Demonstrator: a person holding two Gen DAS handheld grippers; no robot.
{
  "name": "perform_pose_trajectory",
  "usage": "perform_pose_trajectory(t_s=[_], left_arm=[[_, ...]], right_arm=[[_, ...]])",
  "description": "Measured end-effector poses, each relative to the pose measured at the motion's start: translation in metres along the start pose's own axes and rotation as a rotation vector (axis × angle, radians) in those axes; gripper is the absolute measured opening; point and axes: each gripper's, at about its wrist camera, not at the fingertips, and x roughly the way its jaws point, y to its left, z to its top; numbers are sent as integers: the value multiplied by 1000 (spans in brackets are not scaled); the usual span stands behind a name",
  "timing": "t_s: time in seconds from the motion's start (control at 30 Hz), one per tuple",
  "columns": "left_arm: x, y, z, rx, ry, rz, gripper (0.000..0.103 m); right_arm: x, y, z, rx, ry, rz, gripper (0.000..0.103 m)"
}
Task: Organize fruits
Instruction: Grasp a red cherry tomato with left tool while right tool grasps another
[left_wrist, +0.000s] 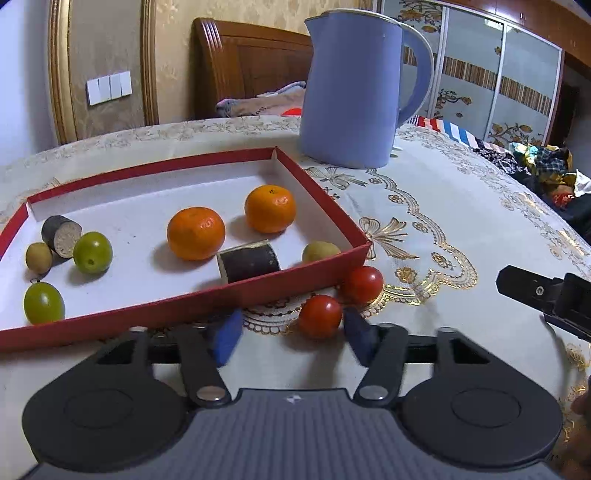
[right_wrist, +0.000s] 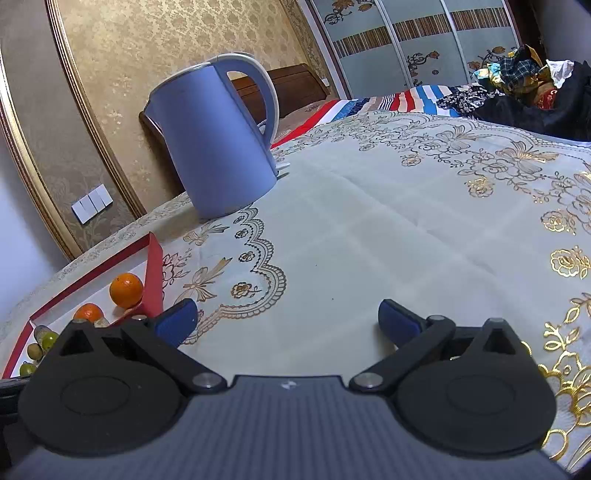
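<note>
**Tomatoes at the Tray's Edge**

Gold-patterned cloth covers the table (left_wrist: 461, 221), with a blue kettle (left_wrist: 351, 92) at the back. Left gripper (left_wrist: 291, 332) sits low, its blue pads partly closed around the near tomato (left_wrist: 320, 316) — the right pad looks to touch it, the left stands apart. Second tomato (left_wrist: 362, 285) rests against the red tray (left_wrist: 258, 291), which holds two oranges (left_wrist: 195, 233). Right gripper (right_wrist: 288, 321) hangs wide, holding nothing.

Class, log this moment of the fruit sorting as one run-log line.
left gripper: open around near tomato | right gripper: open, empty | second tomato: outside red tray
</note>
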Motion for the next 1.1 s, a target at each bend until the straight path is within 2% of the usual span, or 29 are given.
perform_pose_trajectory(t_s=[0.07, 0.13, 0.2, 0.37, 0.6, 0.73, 0.87, 1.1], left_arm=[[0, 1, -1, -1, -5, -2, 51], [-2, 2, -1, -4, -14, -25, 33], [-4, 1, -2, 3, -17, -41, 23], [-10, 8, -7, 25, -30, -20, 23], [-26, 41, -18, 15, -31, -25, 23], [-35, 54, -24, 16, -39, -12, 23], [-42, 71, -28, -11, -39, -11, 23], [-47, 92, -30, -62, -36, -14, 23]], right_arm=[[1, 1, 0, -3, 3, -2, 103], [1, 0, 0, -5, 3, -2, 103], [1, 1, 0, -7, 8, 2, 103], [6, 12, -1, -80, 40, 32, 103], [15, 51, -8, -302, 104, 42, 103], [22, 69, -10, -356, 122, 55, 103], [34, 90, -13, -431, 150, 45, 93], [45, 113, -18, -511, 171, 33, 87]])
